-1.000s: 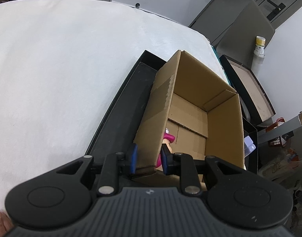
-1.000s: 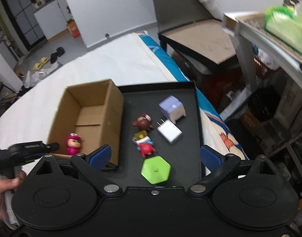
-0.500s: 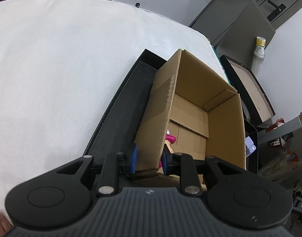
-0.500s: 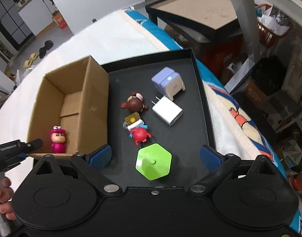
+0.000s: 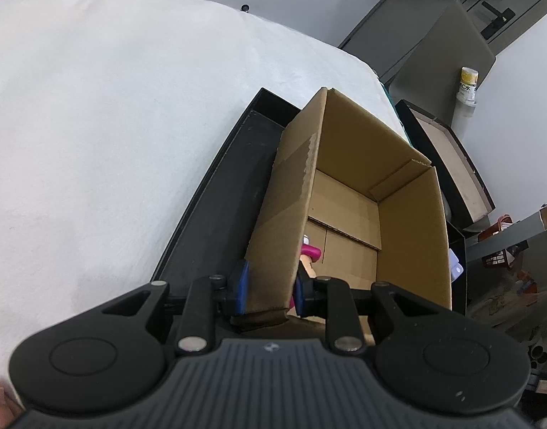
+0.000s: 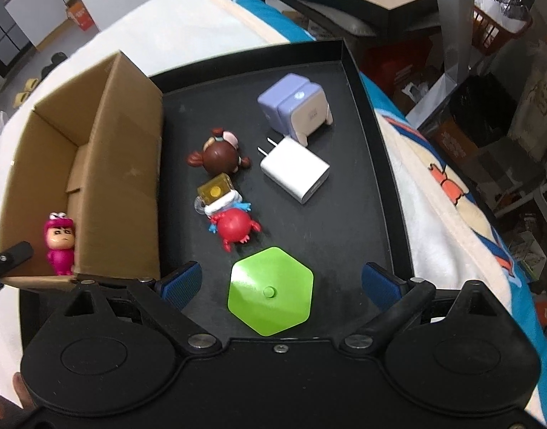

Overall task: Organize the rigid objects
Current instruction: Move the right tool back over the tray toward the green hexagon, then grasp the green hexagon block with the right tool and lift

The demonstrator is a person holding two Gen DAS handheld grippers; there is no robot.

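Since the earlier frame the right gripper [image 6: 280, 282] has come down over the black tray [image 6: 366, 82], so the toys now look larger and closer, while the left gripper [image 5: 270, 291] has kept its place. The right gripper's jaws stand released and wide, with nothing between the blue pads but the near part of the green hexagonal piece [image 6: 270, 291], which lies flat on the tray and is not yet touched.

At the near left, the left gripper is clenched on the near wall of the cardboard box [image 5: 348, 193], steadying it. A pink figure [image 6: 60, 243] already stands in the near corner of the box, just inside that wall.

The step in hand looks like picking the next object for the box. The green piece is the nearest, but it is broad and low; the pads should come down on two opposite flat sides, low against the tray, and close squarely so it does not slip out. Just beyond it lies the red crab toy [image 6: 234, 228], near enough that a careless descent could knock it. Touching the crab on the far side is a small yellow-topped piece [image 6: 216, 189], though its shape is hard to make out. Farther still are the brown round figure [image 6: 220, 157], the white charger [image 6: 295, 171] and, farthest, the lilac block [image 6: 295, 107].
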